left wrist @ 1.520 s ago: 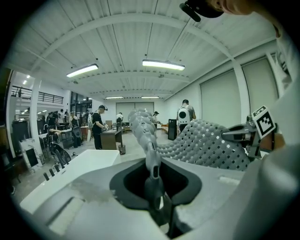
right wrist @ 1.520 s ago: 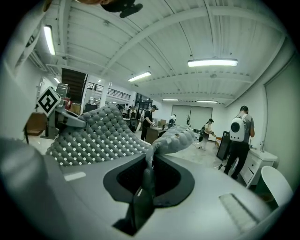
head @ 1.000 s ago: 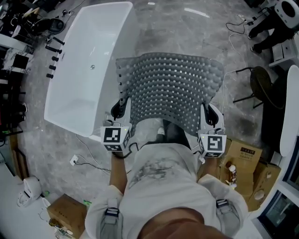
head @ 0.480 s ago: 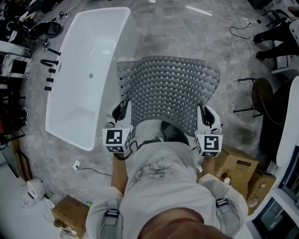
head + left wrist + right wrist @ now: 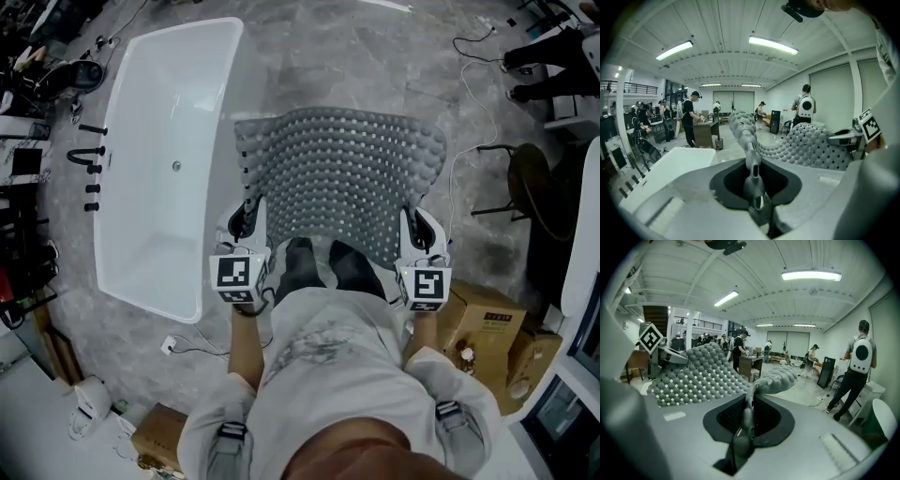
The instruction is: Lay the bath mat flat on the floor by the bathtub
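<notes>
grey marbled floor [image 5: 356,66] across the whole head view.

at left on it: white bathtub [image 5: 169,159], long axis running away from the person.

just right of the tub: grey knobbed bath mat [image 5: 342,178], perforated, stretched wide between the two grippers. near edge held up off the floor, middle bulging upward. left edge close alongside the tub's rim. far edge: cannot tell whether resting on the floor. same mat seen in the left gripper view [image 5: 811,145] and the right gripper view [image 5: 698,373], raised and spanning from one gripper to the other.

lower right: cardboard boxes [image 5: 483,314] beside the person. further right, well apart from the mat: dark round chair [image 5: 530,183].

left gripper [image 5: 246,217]: jaws nearly together, pinching the mat's near left corner, thin edge clamped between them.

right gripper [image 5: 415,230]: likewise nearly closed, pinching the near right corner.

between the grippers, under the near edge: dark shoes [image 5: 298,262].

along the tub's outer side: small black fittings [image 5: 89,159].
</notes>
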Demonstrator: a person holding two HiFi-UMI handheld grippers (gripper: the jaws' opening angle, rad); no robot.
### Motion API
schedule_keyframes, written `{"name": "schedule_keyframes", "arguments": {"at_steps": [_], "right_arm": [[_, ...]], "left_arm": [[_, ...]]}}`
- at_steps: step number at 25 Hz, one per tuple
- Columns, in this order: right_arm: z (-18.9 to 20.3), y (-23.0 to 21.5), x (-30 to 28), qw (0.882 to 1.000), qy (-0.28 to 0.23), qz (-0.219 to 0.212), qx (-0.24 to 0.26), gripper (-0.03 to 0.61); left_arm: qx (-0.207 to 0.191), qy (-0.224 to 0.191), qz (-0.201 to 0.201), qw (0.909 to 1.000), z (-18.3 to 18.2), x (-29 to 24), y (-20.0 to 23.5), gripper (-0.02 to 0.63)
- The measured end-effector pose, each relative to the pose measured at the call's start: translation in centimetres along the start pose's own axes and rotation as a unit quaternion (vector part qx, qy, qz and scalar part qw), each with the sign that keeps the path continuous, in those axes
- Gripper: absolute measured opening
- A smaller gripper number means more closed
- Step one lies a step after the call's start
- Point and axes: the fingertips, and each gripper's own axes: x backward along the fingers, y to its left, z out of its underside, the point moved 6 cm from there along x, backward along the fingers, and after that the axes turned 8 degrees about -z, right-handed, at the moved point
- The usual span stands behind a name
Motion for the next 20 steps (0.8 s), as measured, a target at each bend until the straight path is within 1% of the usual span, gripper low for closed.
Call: {"name": "schedule_keyframes", "arguments": {"at_steps": [7,11,16,20], "right_arm": [[-0.2,3.5,-1.9,0.998,0.015,0.058,-0.005,0.043],[0.0,4.9,-3.2,0.996,0.021,0.085,-0.009,0.043],[0.7,4.7,-5.2,0.995,0.029,0.098,-0.002,0.043],[1.9,3.2,-7.3,0.994,0.043,0.101,0.006,0.043]], "left_arm": [[-0.006,0.004,0.054,0.9985,0.9,-2.8,5.0,0.054],[-0.012,0.006,0.075,0.9971,1.4,-4.6,7.6,0.054],[-0.009,0.012,0.090,0.9959,2.6,-7.2,8.8,0.054],[-0.002,0.022,0.091,0.9956,4.1,-10.0,8.8,0.054]]}}
